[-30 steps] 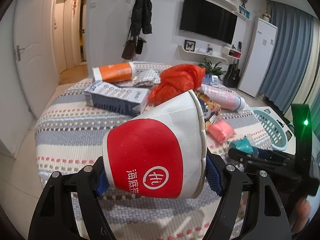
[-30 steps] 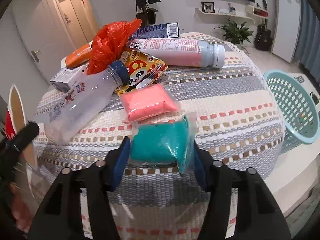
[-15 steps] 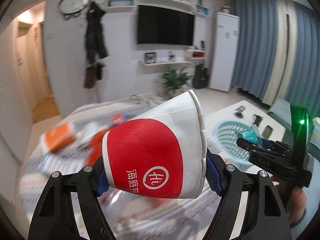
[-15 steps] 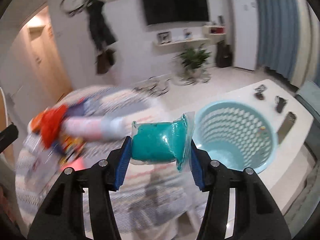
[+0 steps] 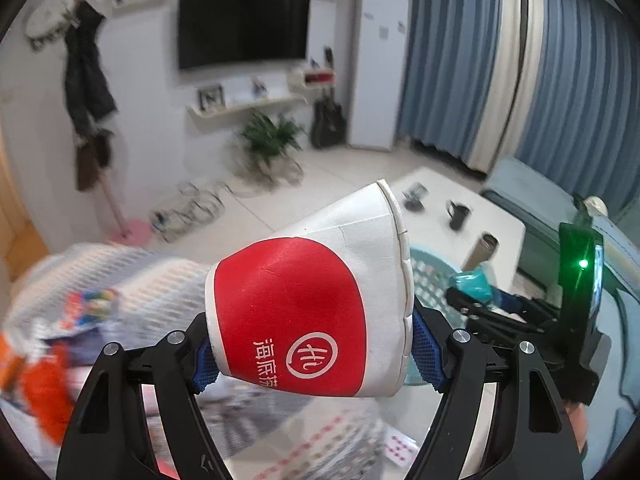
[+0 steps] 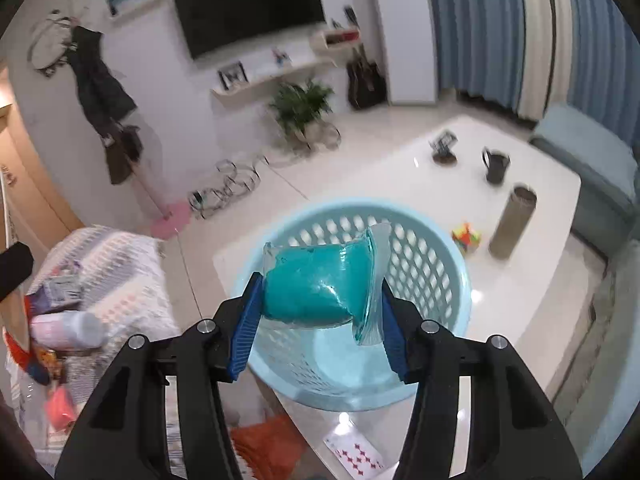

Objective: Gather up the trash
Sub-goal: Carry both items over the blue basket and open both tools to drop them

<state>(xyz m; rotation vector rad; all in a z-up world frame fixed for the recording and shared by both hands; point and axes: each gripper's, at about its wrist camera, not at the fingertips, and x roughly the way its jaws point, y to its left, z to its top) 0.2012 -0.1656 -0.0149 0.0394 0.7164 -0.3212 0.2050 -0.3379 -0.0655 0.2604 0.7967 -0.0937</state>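
Note:
My left gripper (image 5: pixel 314 354) is shut on a red and white paper cup (image 5: pixel 308 304) that lies on its side, rim to the right. My right gripper (image 6: pixel 318 326) is shut on a teal packet in clear wrap (image 6: pixel 320 286), held above the light blue laundry basket (image 6: pixel 460 280) on the white low table (image 6: pixel 540 200). In the left wrist view the basket (image 5: pixel 432 276) shows just past the cup's rim, and the right gripper (image 5: pixel 472 292) with the teal packet (image 5: pixel 470 280) hangs at the right.
The striped-cloth table (image 6: pixel 116 264) with a pink bottle (image 6: pixel 66 328), a pink packet (image 6: pixel 60 404) and other trash lies at the left. On the white table stand a black mug (image 6: pixel 496 164), a grey tube (image 6: pixel 512 222), a colourful cube (image 6: pixel 466 238) and a playing card (image 6: pixel 360 456).
Both grippers have swung right, away from the striped table and toward the blue basket, each keeping its load. The teal packet now hangs over the basket's mouth.

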